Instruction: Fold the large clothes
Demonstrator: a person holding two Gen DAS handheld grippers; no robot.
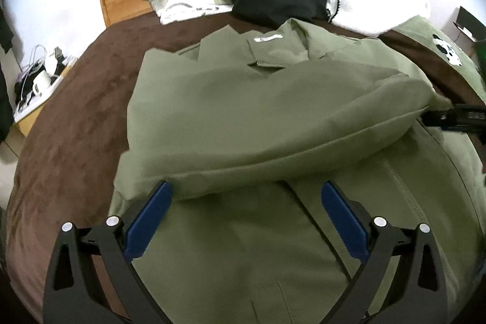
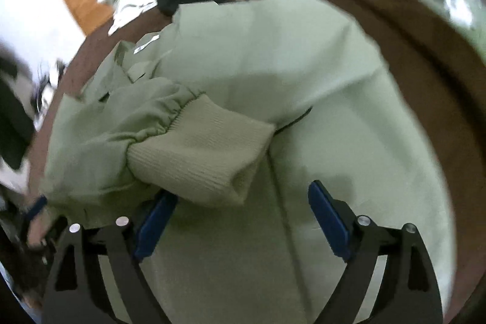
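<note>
The green jacket [image 1: 273, 117] lies flat on the brown bedspread [image 1: 76, 117] beneath both wide-spread, empty grippers, left gripper [image 1: 246, 220] and right gripper [image 2: 243, 220].

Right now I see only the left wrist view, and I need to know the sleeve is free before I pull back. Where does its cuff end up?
Observer: The ribbed cuff lies across the front of the green jacket, with its open end towards the right claw.
Operator: Is that claw gripping it?
Observer: No. Its jaws stand wide open, and the cuff only overlaps the tip of one finger.
</note>
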